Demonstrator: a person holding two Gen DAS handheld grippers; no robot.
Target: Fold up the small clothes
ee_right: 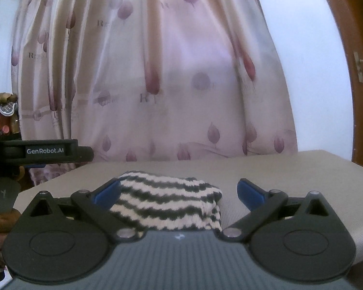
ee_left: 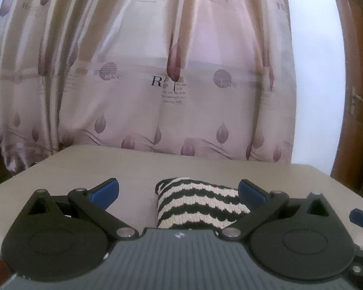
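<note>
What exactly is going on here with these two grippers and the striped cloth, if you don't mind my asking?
A person is folding small clothes with a hand-held gripper in each hand. A black-and-white striped knit piece lies folded into a compact bundle on the grey padded surface. The left gripper and right gripper are both open, each with the bundle in front of it, and neither pinches it. The fold looks finished. A patterned curtain hangs behind.
</note>
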